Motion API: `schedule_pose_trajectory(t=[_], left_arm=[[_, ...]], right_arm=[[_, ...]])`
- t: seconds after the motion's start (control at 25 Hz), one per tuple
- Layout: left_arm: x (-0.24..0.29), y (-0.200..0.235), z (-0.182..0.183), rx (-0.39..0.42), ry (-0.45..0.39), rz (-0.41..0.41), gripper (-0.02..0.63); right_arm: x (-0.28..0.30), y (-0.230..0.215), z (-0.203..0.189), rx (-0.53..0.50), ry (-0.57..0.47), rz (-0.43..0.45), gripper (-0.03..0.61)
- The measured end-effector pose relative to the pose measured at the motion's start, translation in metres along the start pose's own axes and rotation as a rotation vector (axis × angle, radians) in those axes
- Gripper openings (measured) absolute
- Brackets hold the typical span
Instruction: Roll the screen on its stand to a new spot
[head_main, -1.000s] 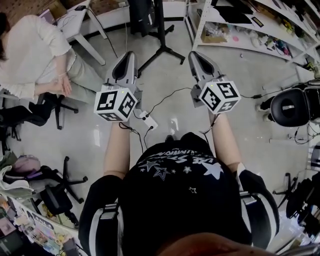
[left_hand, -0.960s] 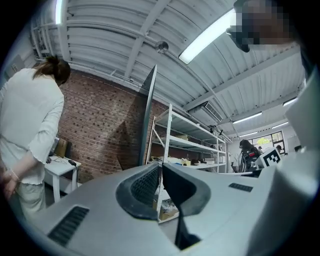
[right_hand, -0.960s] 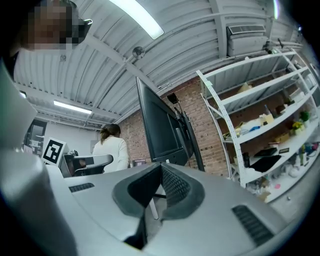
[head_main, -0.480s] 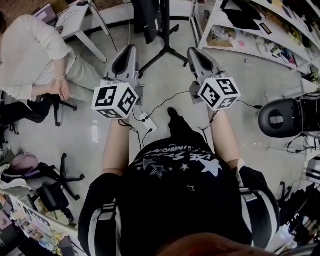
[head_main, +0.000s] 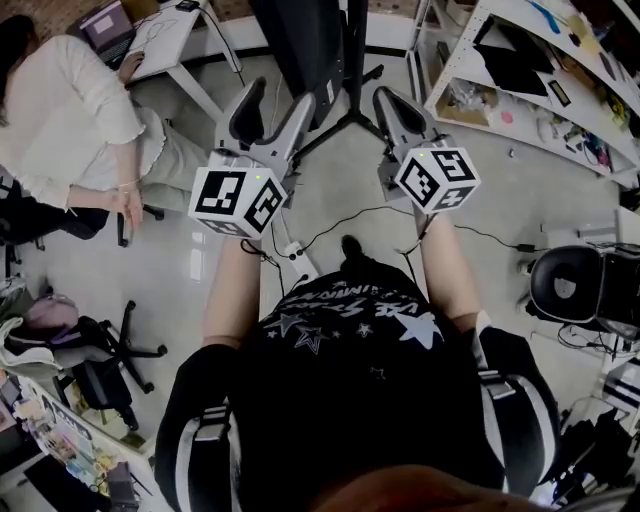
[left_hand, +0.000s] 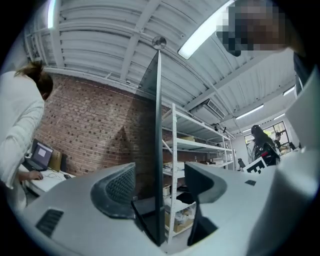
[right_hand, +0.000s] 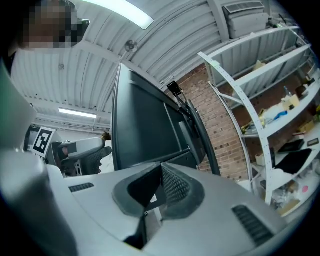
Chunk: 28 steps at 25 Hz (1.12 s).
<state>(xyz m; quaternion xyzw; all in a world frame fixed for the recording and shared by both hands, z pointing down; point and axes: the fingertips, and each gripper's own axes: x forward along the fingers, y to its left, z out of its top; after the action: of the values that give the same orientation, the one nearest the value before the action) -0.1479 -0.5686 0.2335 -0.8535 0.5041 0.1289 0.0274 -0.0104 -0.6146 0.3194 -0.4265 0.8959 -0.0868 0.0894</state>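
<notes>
Screen (head_main: 300, 40) is now sitting much nearer your grippers than a second ago. Its edge is standing untouched between your left gripper's (left_hand: 160, 184) jaws, which have just been opening. You are stretching both forearms ahead, keeping the right gripper's (right_hand: 159, 186) jaws together just short of the screen.

Open floor (head_main: 520, 190) lies right of the stand (head_main: 350, 110). A seated person (head_main: 70, 120) and desk (head_main: 190, 35) block the left. Shelves (head_main: 530, 60) close the far right.

Black tee (head_main: 350, 345) w/ white stars & lettering — white-striped black shoulder pieces (head_main: 205, 440) both sides.
</notes>
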Motion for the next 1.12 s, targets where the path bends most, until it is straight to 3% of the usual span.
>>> schedule_pose_trajectory(t=[0.12,0.32,0.68,0.88,1.04,1.12], left_arm=[[0.016,0.008,0.004,0.041,-0.007,0.015,0.338],[0.043,0.013,0.006,0.048,-0.006,0.02,0.357],[0.073,0.025,0.018,0.02,-0.027,0.063,0.356],[0.08,0.031,0.015,0.031,0.003,0.065,0.354],[0.082,0.033,0.02,0.082,0.008,0.082,0.341],[0.084,0.028,0.021,0.095,0.018,0.081,0.274]], right_arm=[[0.017,-0.006,0.0,0.0,0.007,0.016,0.008],[0.04,-0.019,0.001,-0.006,0.023,0.046,0.008],[0.063,-0.041,0.009,0.02,0.0,0.061,0.008],[0.069,-0.046,0.012,0.013,-0.004,0.077,0.008],[0.073,-0.045,0.015,0.007,-0.002,0.086,0.007],[0.073,-0.046,0.014,0.008,0.003,0.087,0.008]])
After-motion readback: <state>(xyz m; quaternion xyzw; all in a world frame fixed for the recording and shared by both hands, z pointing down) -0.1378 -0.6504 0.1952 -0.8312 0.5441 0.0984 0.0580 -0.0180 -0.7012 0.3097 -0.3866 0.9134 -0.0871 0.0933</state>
